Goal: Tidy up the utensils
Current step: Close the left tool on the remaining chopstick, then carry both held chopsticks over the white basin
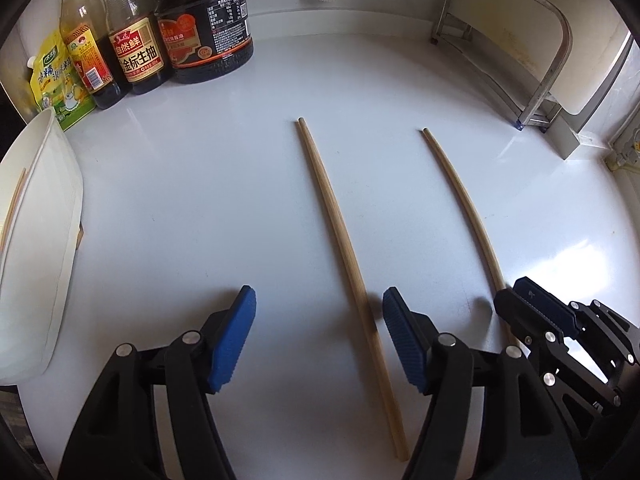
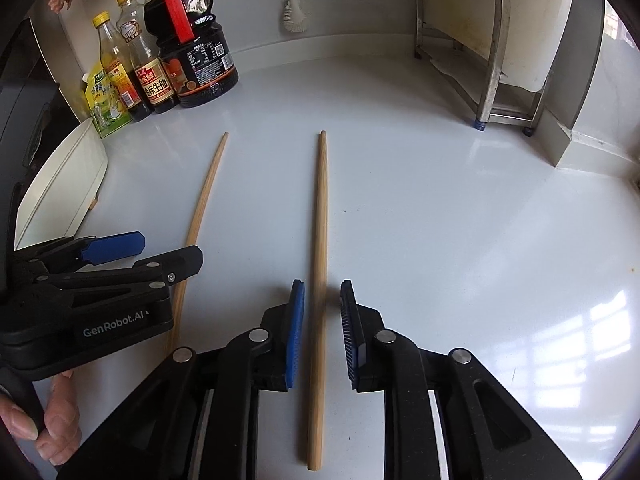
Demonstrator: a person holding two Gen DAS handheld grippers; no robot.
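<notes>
Two wooden chopsticks lie apart on the white counter (image 1: 200,180). One chopstick (image 1: 332,216) rests between the wide-open fingers of my left gripper (image 1: 318,296), nearer the right pad and touched by neither. In the right wrist view this chopstick (image 2: 204,200) passes under my left gripper (image 2: 148,254). The other chopstick (image 2: 322,208) lies between the pads of my right gripper (image 2: 322,286), with a narrow gap on each side, so it is open. From the left wrist view, that chopstick (image 1: 460,200) runs under my right gripper (image 1: 516,292).
A white container (image 1: 40,240) with a chopstick (image 1: 14,204) inside sits at the left edge. Sauce bottles (image 1: 132,48) stand at the back left. A metal rack (image 1: 532,60) stands at the back right, a brush (image 2: 294,12) hangs on the wall. A hand (image 2: 52,432) holds the left gripper.
</notes>
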